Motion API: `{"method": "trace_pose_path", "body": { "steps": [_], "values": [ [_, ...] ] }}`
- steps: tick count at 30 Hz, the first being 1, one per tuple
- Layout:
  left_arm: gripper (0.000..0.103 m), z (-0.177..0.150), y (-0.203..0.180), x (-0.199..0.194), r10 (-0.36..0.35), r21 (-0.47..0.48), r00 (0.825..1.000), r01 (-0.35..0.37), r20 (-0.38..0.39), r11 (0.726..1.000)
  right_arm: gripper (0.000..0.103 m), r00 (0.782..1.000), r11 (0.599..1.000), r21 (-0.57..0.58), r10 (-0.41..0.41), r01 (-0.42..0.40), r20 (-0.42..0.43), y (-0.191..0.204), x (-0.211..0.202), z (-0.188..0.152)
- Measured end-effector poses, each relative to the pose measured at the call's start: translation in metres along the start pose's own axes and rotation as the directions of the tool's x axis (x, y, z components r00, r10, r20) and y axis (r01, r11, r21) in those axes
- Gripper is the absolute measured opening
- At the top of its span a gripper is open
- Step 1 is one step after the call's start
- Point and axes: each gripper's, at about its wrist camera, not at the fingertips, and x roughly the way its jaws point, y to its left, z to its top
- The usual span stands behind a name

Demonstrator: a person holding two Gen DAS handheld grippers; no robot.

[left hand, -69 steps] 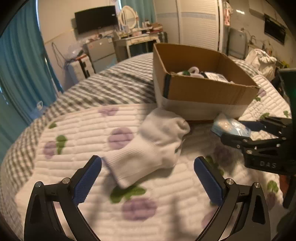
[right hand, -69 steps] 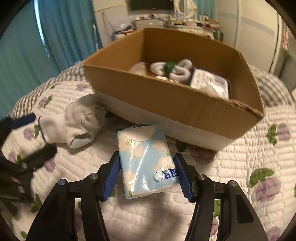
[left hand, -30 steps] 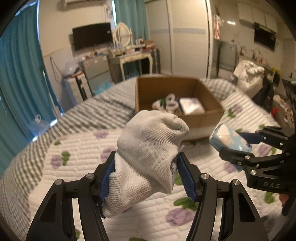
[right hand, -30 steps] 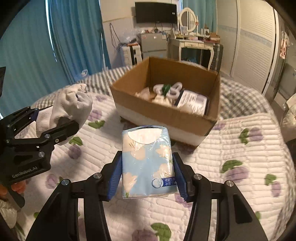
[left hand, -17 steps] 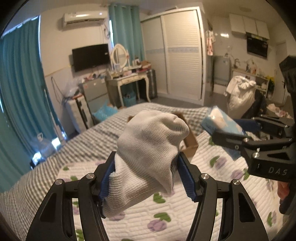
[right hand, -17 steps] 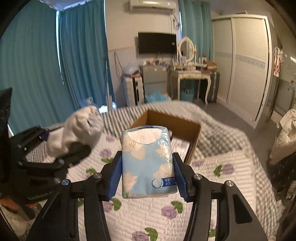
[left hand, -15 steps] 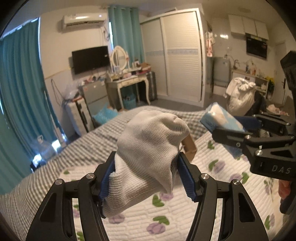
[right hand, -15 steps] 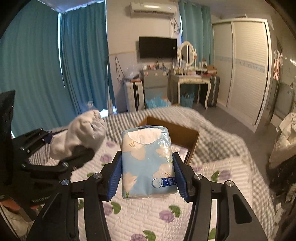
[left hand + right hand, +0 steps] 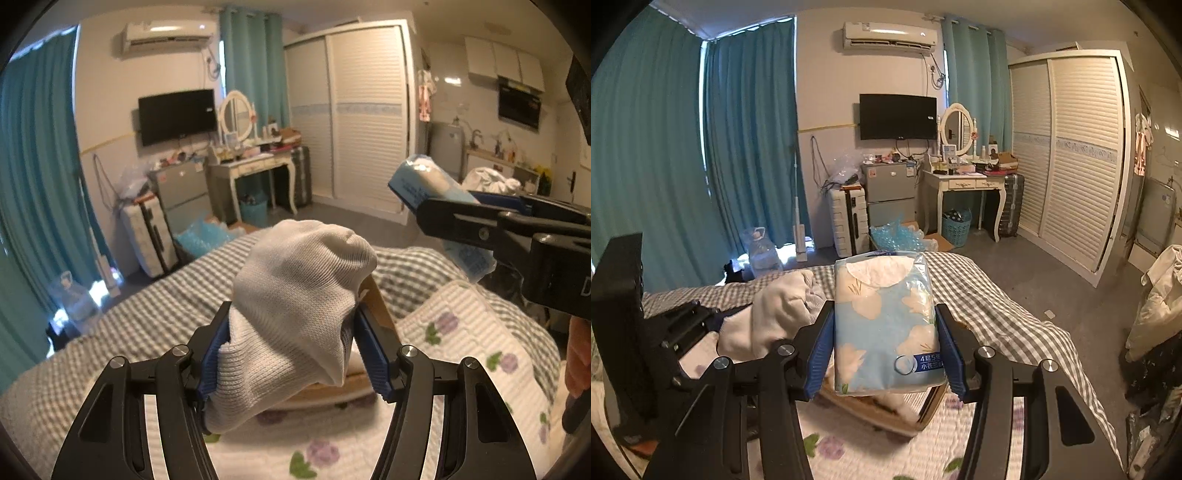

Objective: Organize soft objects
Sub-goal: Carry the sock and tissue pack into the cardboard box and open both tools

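My left gripper (image 9: pixel 291 354) is shut on a white sock (image 9: pixel 295 310) and holds it high above the bed. My right gripper (image 9: pixel 884 350) is shut on a blue flowered tissue pack (image 9: pixel 886 325), also raised; the pack also shows in the left wrist view (image 9: pixel 436 206), up at the right. The cardboard box (image 9: pixel 905 421) lies below both grippers, mostly hidden behind what they hold; an edge of it shows in the left wrist view (image 9: pixel 380 310). The sock also shows in the right wrist view (image 9: pixel 775 314), held at the left.
The bed has a white quilt with purple flowers (image 9: pixel 461 332) and a grey checked cover (image 9: pixel 990 306). Beyond the bed are teal curtains (image 9: pixel 701 166), a dressing table (image 9: pixel 964 184), a small fridge (image 9: pixel 890 192) and a wardrobe (image 9: pixel 1078 155).
Both grippers have risen further with their loads. The box has sunk lower in both views and is now mostly hidden behind the sock and the pack.
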Motion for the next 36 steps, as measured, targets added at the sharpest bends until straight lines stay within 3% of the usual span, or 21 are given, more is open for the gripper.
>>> {"method": "trace_pose_path", "body": {
  "steps": [11, 18, 19, 21, 26, 28, 29, 36],
  "values": [
    [0.062, -0.028, -0.001, 0.099, 0.032, 0.028, 0.994, -0.03, -0.104, 0.999, 0.052, 0.992, 0.996, 0.084, -0.005, 0.016, -0.123, -0.047, 0.125, -0.037],
    [0.067, -0.04, 0.007, 0.118, -0.01, -0.022, 0.991, 0.007, -0.131, 1.0, 0.052, 0.984, 0.994, 0.11, 0.004, 0.016, -0.178, -0.065, 0.165, -0.059],
    [0.07, -0.04, 0.008, 0.118, -0.027, -0.041, 0.991, 0.022, -0.134, 0.999, 0.052, 0.984, 0.994, 0.11, 0.004, 0.016, -0.181, -0.066, 0.168, -0.061],
    [0.087, -0.041, 0.01, 0.12, -0.019, -0.071, 0.989, 0.009, -0.149, 0.997, 0.052, 0.982, 0.994, 0.112, 0.008, 0.013, -0.187, -0.064, 0.172, -0.064],
    [0.087, -0.038, 0.008, 0.116, 0.008, -0.067, 0.991, -0.017, -0.13, 0.998, 0.055, 0.98, 0.99, 0.138, 0.026, 0.002, -0.196, -0.064, 0.183, -0.063],
    [0.087, -0.038, 0.008, 0.112, 0.007, -0.063, 0.992, -0.015, -0.13, 0.998, 0.069, 0.977, 0.99, 0.143, 0.052, -0.022, -0.205, -0.062, 0.186, -0.062],
    [0.087, -0.037, 0.008, 0.109, 0.01, -0.061, 0.992, -0.018, -0.127, 0.998, 0.082, 0.979, 0.989, 0.146, 0.041, -0.011, -0.201, -0.061, 0.185, -0.061],
    [0.087, -0.029, 0.011, 0.076, 0.049, -0.059, 0.992, -0.056, -0.117, 0.997, 0.084, 0.988, 0.985, 0.168, -0.021, 0.047, -0.154, -0.059, 0.138, -0.041]
  ]
}}
